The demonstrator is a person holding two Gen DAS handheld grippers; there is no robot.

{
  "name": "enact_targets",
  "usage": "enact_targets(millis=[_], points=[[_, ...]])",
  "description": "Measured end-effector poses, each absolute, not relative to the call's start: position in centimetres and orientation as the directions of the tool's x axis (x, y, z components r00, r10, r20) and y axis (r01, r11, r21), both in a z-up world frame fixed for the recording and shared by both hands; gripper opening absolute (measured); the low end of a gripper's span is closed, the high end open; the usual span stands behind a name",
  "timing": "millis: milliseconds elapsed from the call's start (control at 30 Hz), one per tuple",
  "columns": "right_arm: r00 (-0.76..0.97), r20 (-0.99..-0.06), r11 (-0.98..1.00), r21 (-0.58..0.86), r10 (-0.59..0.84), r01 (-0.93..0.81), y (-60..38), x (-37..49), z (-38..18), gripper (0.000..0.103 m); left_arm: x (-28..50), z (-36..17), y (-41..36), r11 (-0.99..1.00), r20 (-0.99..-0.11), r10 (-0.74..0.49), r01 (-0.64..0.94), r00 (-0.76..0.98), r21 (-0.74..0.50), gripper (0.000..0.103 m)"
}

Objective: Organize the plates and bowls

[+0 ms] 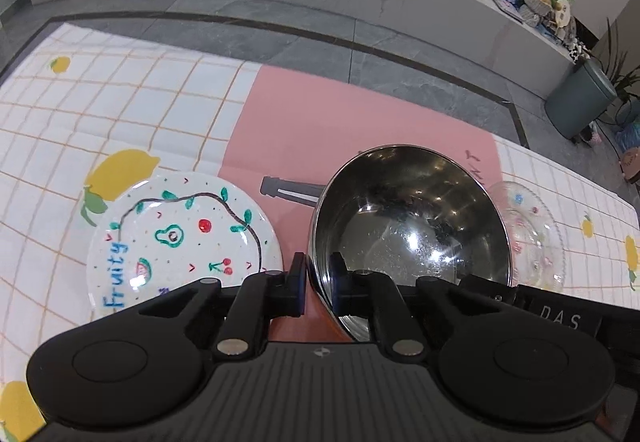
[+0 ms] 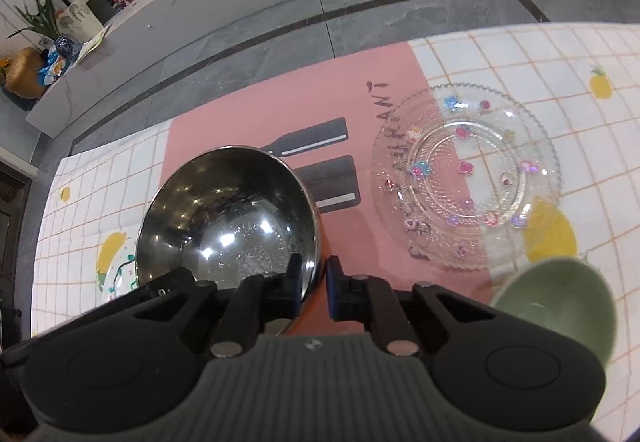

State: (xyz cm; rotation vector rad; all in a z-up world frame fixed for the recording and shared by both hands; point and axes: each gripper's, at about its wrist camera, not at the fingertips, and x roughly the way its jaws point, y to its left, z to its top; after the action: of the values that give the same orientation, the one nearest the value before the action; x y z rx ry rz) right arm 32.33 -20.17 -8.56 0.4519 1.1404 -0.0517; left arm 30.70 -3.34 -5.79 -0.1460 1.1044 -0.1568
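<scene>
Left tool (image 1: 318,278) and right tool (image 2: 314,282) each pinch opposite rims of the round, shiny steel bowl (image 1: 404,217) between them.

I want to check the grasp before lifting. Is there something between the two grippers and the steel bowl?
Nothing visible. The left gripper is shut on the near left rim of the steel bowl, and the right gripper is shut on its near right rim. Each has one finger inside and one outside.
</scene>
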Motion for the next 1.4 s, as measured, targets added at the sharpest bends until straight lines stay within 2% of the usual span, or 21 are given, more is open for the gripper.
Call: enact_targets(millis=[367,667,833,1200,1400], points=[[0.416,-0.882,0.926,0.325,0.223,0.193,-18.7,25.6,-2.5,0.009,24.3,0.3,-1.8,0.984,-0.878,-0.165,0.022,0.449,-0.174,0.011],[0.396,-0.873,0.93,0.351,0.284,0.107,-17.4,16.7,0.6,0.01,16.5,2.5,0.9,0.976,-0.887,-0.186,-0.028,0.422,-0.217,0.011],[0.42,-0.854,0.927,0.368,0.306,0.071,-17.3,11.7,2.0,0.011,11.5,3.7,1.6,0.967,-0.863,-0.203,-0.047,0.463,-0.252,0.011],[0.503,-0.806,0.918,0.393,0.313,0.058,-18.6,2.9,2.3,0.011,3.2,3.1,1.7,0.937,-0.781,-0.241,-0.071,0.575,-0.342,0.012],[0.514,-0.795,0.901,0.425,0.322,0.092,-19.4,0.4,0.8,0.011,1.1,1.4,1.8,0.925,-0.774,-0.268,-0.07,0.574,-0.372,0.012]])
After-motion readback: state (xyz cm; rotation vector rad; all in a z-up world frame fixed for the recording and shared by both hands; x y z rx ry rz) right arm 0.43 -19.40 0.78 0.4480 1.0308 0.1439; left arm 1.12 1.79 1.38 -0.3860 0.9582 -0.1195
